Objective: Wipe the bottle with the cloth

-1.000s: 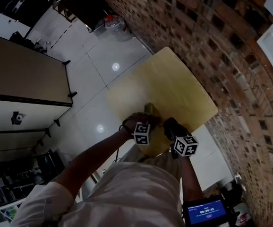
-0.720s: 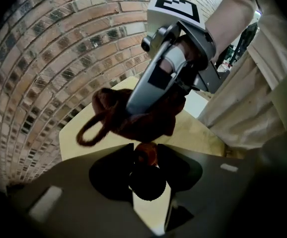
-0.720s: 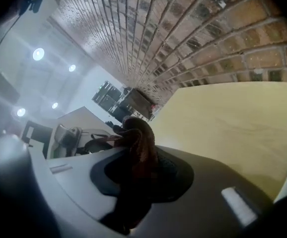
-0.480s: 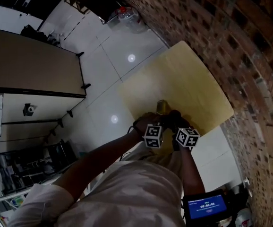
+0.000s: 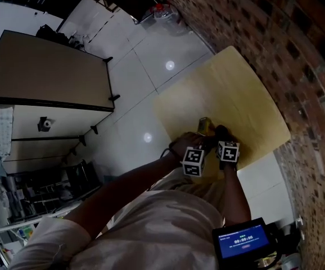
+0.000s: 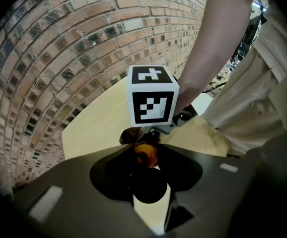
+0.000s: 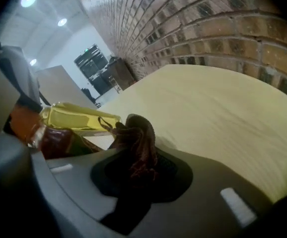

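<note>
A bottle of yellow liquid with a red-brown label stands at the near edge of the pale wooden table. From above, my left gripper is shut on its top. In the left gripper view the dark cap sits between the jaws, which have just been closing on it. My right gripper is shut on a crumpled dark reddish cloth. That cloth hangs right beside the bottle, whose yellow body shows at the left of the right gripper view. I cannot tell whether cloth and bottle touch.
A brick wall runs along the table's far and right sides. A brown-topped counter stands to the left across a white tiled floor. A small lit screen sits low by the person's right side.
The right gripper with the cloth has come down and in, close beside the left gripper and the bottle. The left gripper has stayed on the bottle's top.
</note>
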`<move>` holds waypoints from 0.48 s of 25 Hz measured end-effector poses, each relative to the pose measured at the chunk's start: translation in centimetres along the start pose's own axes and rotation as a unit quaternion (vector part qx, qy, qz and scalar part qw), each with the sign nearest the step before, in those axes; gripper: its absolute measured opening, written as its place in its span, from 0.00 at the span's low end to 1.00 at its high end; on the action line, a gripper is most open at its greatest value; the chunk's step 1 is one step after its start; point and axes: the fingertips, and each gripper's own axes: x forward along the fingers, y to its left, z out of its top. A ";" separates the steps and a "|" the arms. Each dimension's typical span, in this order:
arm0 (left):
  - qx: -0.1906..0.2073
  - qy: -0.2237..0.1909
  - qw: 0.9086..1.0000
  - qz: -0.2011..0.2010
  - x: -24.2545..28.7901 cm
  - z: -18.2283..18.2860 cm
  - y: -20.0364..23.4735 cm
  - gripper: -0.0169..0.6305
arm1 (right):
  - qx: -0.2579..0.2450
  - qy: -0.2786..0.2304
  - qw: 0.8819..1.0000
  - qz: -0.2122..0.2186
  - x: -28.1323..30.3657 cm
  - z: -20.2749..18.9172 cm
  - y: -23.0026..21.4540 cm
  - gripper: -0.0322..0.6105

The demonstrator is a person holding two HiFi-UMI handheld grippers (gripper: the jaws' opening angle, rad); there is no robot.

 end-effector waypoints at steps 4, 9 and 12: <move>-0.018 -0.005 1.000 -0.005 0.3 -0.4 -0.3 0.28 | -0.024 -0.020 0.999 0.004 -1.9 1.3 0.1 0.17; -0.060 0.001 0.998 0.012 0.1 -0.4 0.5 0.28 | 0.128 -0.143 0.980 0.056 -7.9 2.9 0.7 0.17; -0.096 0.009 0.995 0.025 -0.1 -0.1 0.9 0.28 | 0.119 -0.175 0.972 0.100 -9.4 3.0 5.1 0.17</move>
